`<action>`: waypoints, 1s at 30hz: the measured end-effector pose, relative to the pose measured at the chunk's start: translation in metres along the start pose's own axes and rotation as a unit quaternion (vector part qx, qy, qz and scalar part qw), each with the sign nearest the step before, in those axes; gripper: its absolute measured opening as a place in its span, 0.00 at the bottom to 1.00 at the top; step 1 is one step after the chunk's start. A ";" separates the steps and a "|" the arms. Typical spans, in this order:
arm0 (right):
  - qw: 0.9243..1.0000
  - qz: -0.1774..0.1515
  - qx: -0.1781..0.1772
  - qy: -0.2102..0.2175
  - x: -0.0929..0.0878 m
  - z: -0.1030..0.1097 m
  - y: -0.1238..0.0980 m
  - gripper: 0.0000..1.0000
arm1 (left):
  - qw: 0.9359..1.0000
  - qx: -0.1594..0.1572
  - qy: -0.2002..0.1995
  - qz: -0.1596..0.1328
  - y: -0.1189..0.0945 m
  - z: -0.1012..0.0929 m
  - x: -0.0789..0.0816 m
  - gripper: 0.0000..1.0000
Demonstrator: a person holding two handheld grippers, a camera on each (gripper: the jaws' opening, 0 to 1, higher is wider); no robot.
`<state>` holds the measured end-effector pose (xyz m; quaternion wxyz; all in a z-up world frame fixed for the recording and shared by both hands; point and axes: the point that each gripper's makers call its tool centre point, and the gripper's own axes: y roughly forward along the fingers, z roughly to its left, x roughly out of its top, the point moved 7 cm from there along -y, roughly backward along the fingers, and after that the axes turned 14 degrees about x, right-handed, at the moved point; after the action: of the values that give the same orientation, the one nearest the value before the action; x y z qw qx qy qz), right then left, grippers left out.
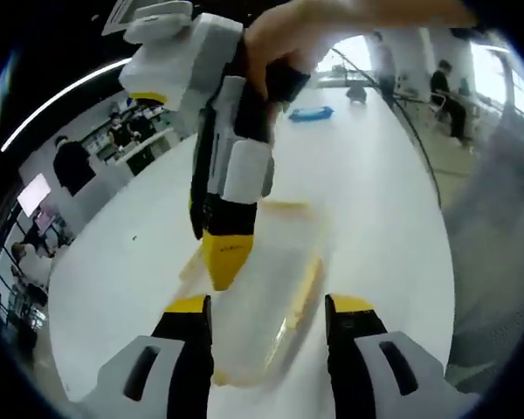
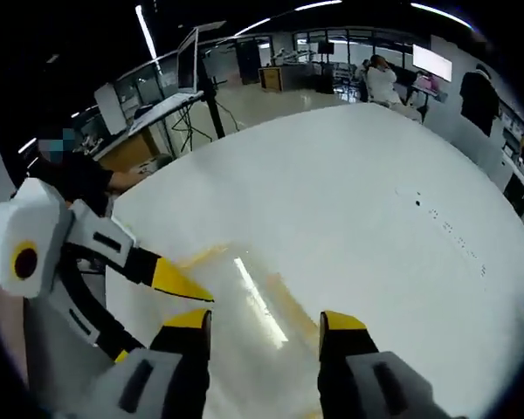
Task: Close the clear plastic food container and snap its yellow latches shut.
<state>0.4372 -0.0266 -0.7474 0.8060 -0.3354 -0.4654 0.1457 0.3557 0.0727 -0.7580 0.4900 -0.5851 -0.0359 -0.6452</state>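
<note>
No brand, label or writing can be read anywhere in either view.

In the left gripper view, the container (image 1: 262,297) lies on the white table (image 1: 375,201), a clear box with yellow latches (image 1: 304,292) along its long sides. Motion blur softens its edges, so whether the lid sits fully down cannot be told, nor whether any latch is snapped. Its near end runs down between the left gripper (image 1: 271,307) jaws, which stand wide apart on either side of it; contact with the box cannot be made out, and the jaws grip nothing visibly. The right gripper (image 1: 225,262) comes in from above, held by a hand (image 1: 279,44), its yellow tip pointing down onto the left edge of the container. Only that one tip is plain, so its opening cannot be judged from here. A blue object (image 1: 310,113) lies far off on the table, too small to identify.

In the right gripper view, the right gripper (image 2: 264,321) jaws stand open with the container (image 2: 253,305) between and beyond them, seen mainly as a glare streak and faint yellow edges. The left gripper (image 2: 179,284) enters from the left, its yellow tip beside the container's left edge. People sit at desks in the background.
</note>
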 end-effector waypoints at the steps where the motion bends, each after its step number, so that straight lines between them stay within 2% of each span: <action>1: 1.000 -0.014 -0.011 0.008 -0.003 0.000 -0.005 0.48 | 1.000 0.001 -0.007 -0.001 -0.002 0.001 0.000 0.51; 6: 0.995 -0.076 -0.039 0.056 -0.011 -0.001 -0.026 0.48 | 0.999 0.014 -0.028 0.008 -0.012 0.010 -0.004 0.50; 8: 0.993 -0.089 -0.052 0.061 -0.016 -0.001 -0.033 0.48 | 0.998 0.033 -0.059 0.011 -0.015 0.015 -0.006 0.48; 11: 0.991 -0.097 -0.056 0.069 -0.024 0.003 -0.039 0.48 | 0.996 0.042 -0.079 0.014 -0.018 0.022 -0.009 0.48; 17: 0.987 -0.107 -0.071 0.094 -0.044 0.009 -0.044 0.48 | 0.985 0.057 -0.164 -0.010 -0.023 0.035 -0.010 0.47; 22: 0.983 -0.115 -0.081 0.115 -0.059 0.012 -0.046 0.47 | 0.982 0.068 -0.178 -0.001 -0.022 0.042 -0.017 0.46; 26: 0.980 -0.125 -0.083 0.134 -0.070 0.013 -0.045 0.47 | 0.975 0.061 -0.212 -0.004 -0.020 0.044 -0.019 0.46; 30: 0.977 -0.132 -0.082 0.147 -0.076 0.015 -0.042 0.46 | 0.974 0.061 -0.220 0.007 -0.017 0.044 -0.026 0.46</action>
<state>0.3814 -0.0931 -0.7636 0.8475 -0.3536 -0.3926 -0.0512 0.3719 0.1237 -0.7559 0.5091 -0.6817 -0.1781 -0.4943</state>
